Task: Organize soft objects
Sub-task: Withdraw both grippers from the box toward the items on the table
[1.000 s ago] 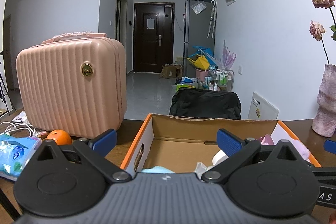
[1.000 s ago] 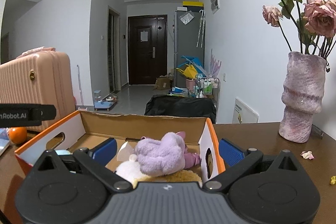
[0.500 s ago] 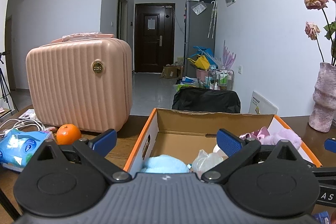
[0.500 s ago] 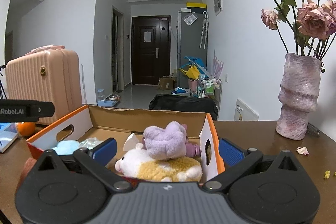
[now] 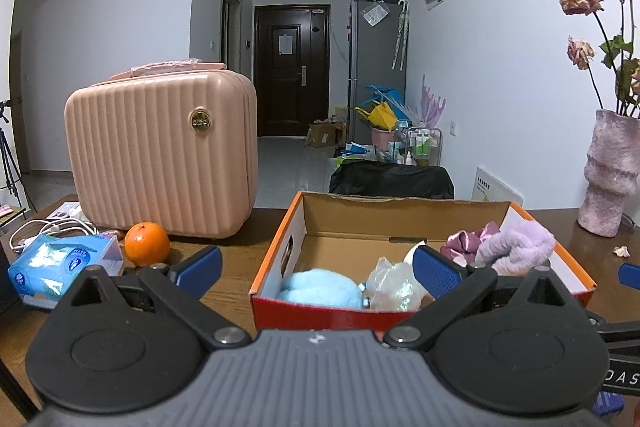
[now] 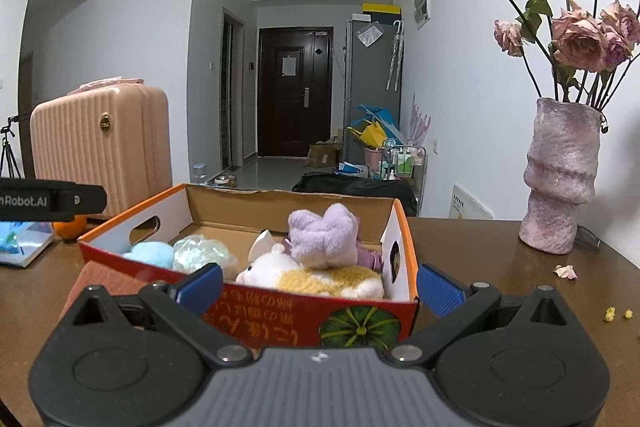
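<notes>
Soft toys sit heaped in an open cardboard box with orange rim and red printed front [image 6: 256,311] that stands on the dark wooden surface [image 6: 480,243]. At the box's right end a lilac plush piece [image 6: 322,237] rests on top of a white-and-tan plush animal [image 6: 316,277], with a bit of pink satin fabric [image 5: 466,241] just behind them. Toward the left end lie a fluffy light-blue ball [image 6: 150,254] and, just beside it, a crinkled clear plastic bundle [image 6: 200,254].

Both tools hang on the near side of the box, holding nothing. The left gripper [image 5: 316,269] has its blue-padded fingers [image 5: 434,273] spread wide, and the right gripper [image 6: 318,285] shows its fingers [image 6: 438,289] just as far apart, with the box's right front corner between them.

Off the box's left side stand a ribbed pink hard-shell case [image 5: 164,155], an orange fruit [image 5: 146,244] touching its base, and a blue tissue pack [image 5: 60,263] near the surface's left edge. Well apart, toward the right edge, a mottled pink ceramic vase [image 6: 560,183] holds dried roses [image 6: 576,39], with a fallen petal [image 6: 565,271] lying near it.
</notes>
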A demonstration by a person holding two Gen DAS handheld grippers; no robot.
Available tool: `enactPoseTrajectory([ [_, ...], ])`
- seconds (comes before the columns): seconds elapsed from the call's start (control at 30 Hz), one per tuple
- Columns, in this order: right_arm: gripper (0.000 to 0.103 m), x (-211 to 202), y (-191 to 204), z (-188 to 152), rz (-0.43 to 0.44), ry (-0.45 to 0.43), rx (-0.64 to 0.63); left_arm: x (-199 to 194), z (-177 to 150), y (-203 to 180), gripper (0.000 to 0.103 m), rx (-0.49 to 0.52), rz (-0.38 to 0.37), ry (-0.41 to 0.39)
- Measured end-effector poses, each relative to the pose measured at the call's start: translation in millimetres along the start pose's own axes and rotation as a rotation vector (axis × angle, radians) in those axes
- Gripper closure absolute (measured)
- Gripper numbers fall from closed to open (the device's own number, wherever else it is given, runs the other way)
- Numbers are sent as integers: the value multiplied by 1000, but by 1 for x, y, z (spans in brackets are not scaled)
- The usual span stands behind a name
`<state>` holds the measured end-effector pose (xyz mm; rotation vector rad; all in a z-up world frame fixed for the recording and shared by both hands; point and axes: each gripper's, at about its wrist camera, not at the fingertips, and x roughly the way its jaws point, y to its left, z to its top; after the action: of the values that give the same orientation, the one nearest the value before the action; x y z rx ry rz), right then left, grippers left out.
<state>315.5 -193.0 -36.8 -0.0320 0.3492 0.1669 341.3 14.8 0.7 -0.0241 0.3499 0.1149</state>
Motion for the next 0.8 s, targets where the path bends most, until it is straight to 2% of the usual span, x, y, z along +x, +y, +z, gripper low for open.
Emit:
enactPoseTrajectory([
  [0.8, 0, -67, 16, -34, 51, 15, -45, -69, -38, 11, 0, 33, 13, 30],
])
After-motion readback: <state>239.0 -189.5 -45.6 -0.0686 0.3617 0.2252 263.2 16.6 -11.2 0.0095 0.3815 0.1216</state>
